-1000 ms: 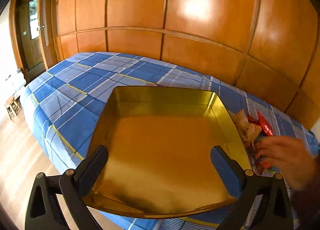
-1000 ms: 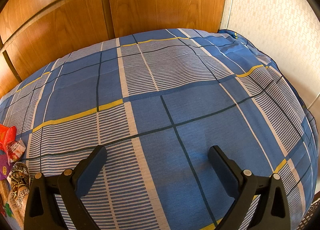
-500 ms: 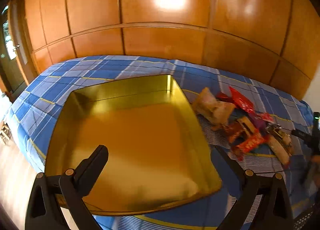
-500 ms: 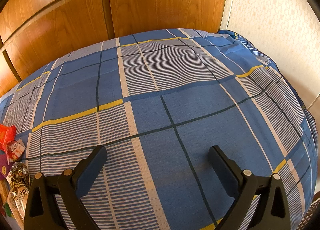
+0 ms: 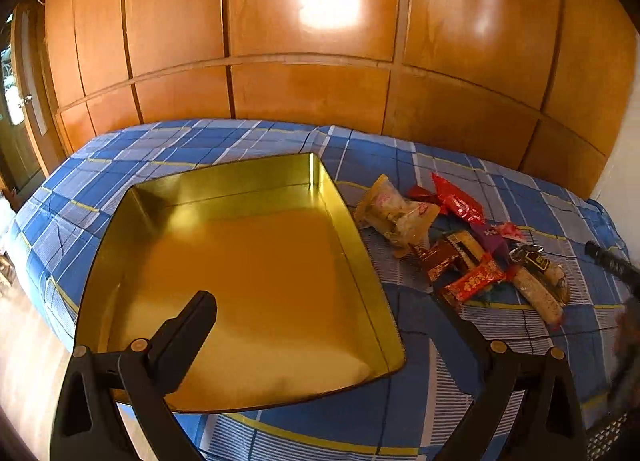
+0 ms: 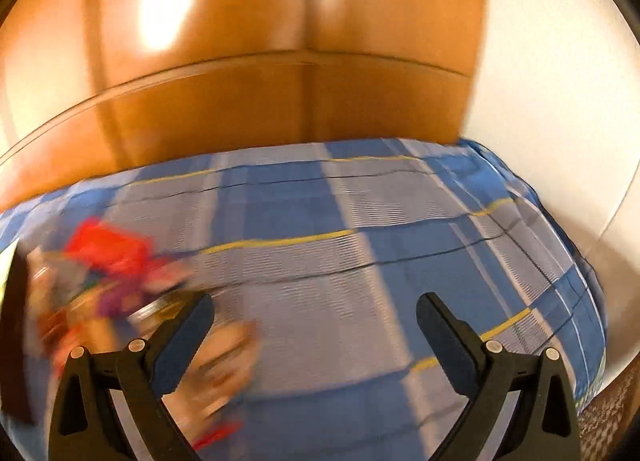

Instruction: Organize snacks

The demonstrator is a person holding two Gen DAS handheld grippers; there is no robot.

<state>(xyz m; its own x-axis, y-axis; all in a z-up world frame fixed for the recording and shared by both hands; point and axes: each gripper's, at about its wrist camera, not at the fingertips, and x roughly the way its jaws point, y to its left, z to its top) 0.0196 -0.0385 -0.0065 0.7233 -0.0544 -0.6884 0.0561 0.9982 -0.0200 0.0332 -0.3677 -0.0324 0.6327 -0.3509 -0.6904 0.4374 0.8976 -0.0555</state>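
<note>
Gold tin (image 5: 248,261) is sitting empty on the bed (image 5: 460,401); snack packets (image 5: 460,245) are lying just beside it. Both tools, left tool (image 5: 324,325) and right tool (image 6: 314,321), are hanging spread, holding nothing. Packets look light, crinkly, slippery; pinching a sealed edge seems best.

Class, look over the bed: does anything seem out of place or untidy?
Yes. The gold tin lies empty on the blue plaid bedspread, while the snack packets lie in a loose, overlapping heap beside it, none inside.
</note>
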